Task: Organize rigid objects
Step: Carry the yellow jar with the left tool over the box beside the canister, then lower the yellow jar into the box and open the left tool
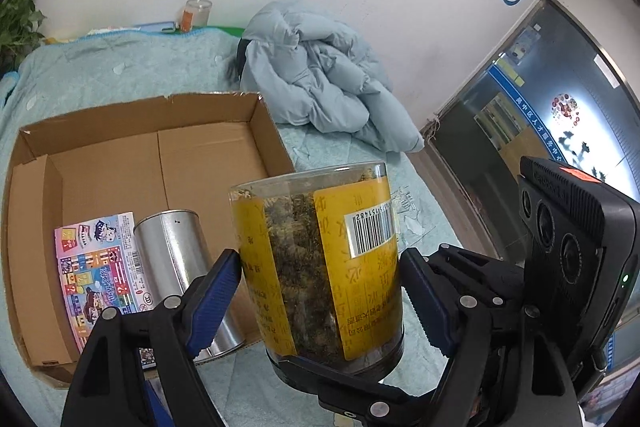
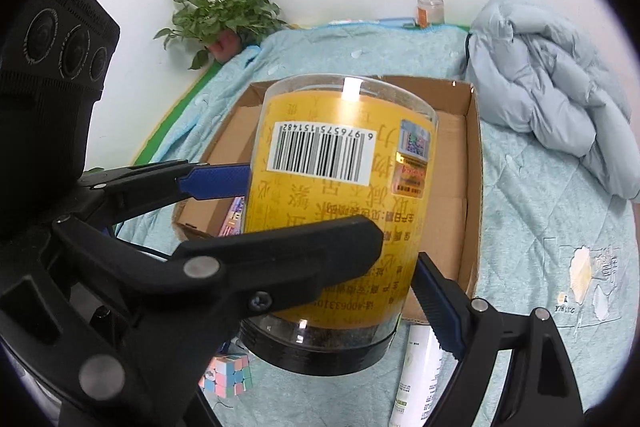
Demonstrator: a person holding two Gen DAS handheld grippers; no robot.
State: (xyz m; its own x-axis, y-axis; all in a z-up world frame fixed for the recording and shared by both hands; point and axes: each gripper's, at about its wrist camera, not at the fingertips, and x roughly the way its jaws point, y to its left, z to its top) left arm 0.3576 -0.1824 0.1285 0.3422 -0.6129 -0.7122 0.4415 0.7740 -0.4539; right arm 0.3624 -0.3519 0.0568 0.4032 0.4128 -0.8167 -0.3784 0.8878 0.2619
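A clear jar (image 1: 320, 227) with a yellow label, a barcode and a black lid hangs in the air, lid end toward the cameras. My left gripper (image 1: 320, 259) is shut on it, blue pads (image 1: 218, 301) pressing its two sides. My right gripper (image 2: 400, 251) is shut on the same jar (image 2: 340, 163) nearer the lid; one black finger crosses the label and the blue pad (image 2: 436, 303) meets its right edge. The jar hovers by the near corner of an open cardboard box (image 1: 140, 155), which holds a silver tin (image 1: 176, 259) lying down and a colourful printed pack (image 1: 100, 267).
A teal quilted cover (image 2: 540, 227) lies under everything. A crumpled light-blue coat (image 1: 320, 79) is beyond the box. A pastel puzzle cube (image 2: 228, 375) and a white bottle (image 2: 416, 367) lie below the jar. A potted plant (image 2: 228, 11) and a small jar (image 1: 196, 13) stand by the wall.
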